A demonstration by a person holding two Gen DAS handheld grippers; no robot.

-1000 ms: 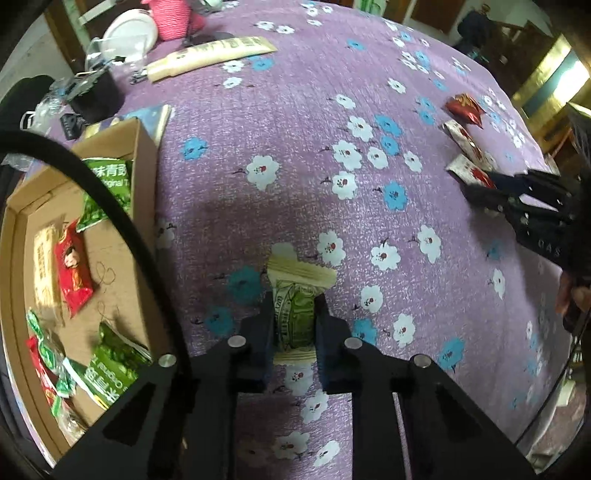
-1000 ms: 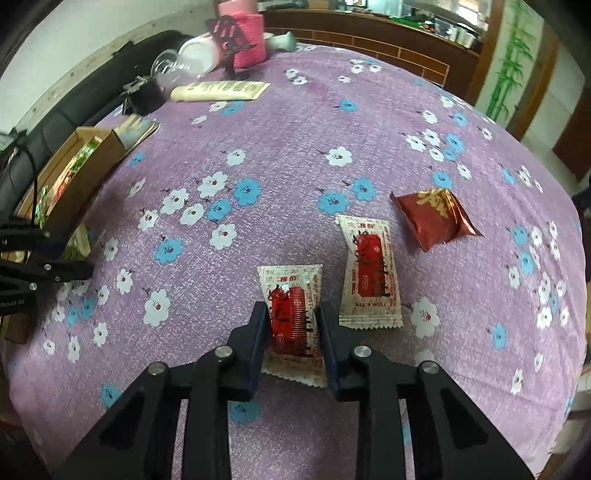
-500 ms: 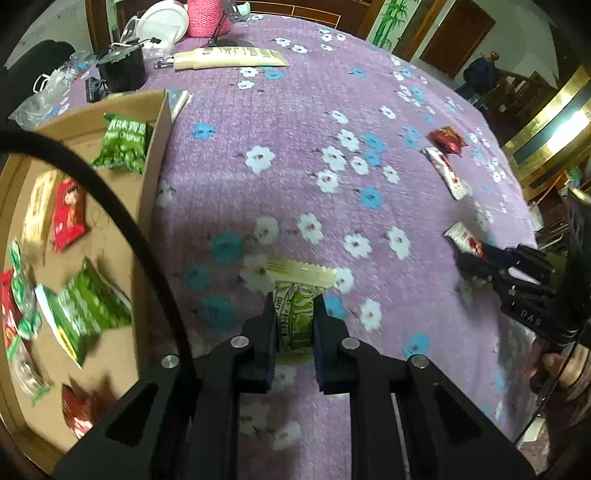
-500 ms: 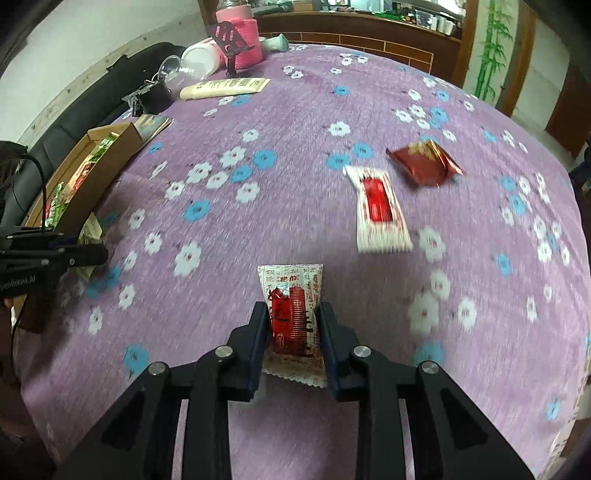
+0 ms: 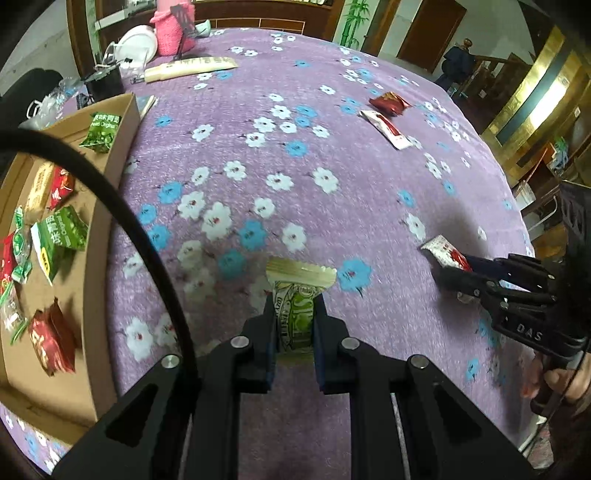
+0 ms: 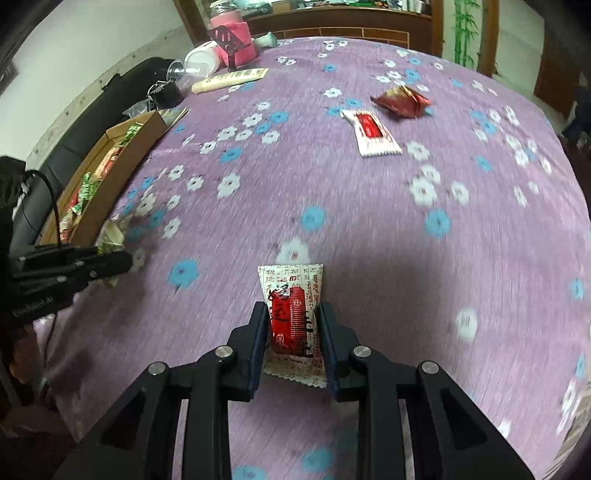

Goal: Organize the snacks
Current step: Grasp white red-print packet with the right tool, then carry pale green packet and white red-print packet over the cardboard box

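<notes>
My left gripper [image 5: 294, 317] is shut on a green snack packet [image 5: 297, 306] and holds it above the purple flowered tablecloth [image 5: 332, 155]. My right gripper [image 6: 291, 325] is shut on a white-and-red snack packet [image 6: 291, 314], also lifted; that gripper shows at the right of the left wrist view [image 5: 454, 271]. A cardboard box [image 5: 107, 206] with several green and red snacks lies at the left. A white-and-red packet [image 6: 371, 133] and a dark red packet [image 6: 400, 101] lie on the far side of the table.
At the far left end stand a pink knitted holder [image 5: 171, 27], a white plate [image 5: 135, 42], a long cream packet [image 5: 190, 68] and a black cup [image 5: 105, 81]. A black cable [image 5: 122, 206] arcs across the left wrist view. The table edge drops off at right.
Both grippers have risen and pulled back with their packets held. The left one has moved so the box sits further left; the right gripper has come closer to the left one.
</notes>
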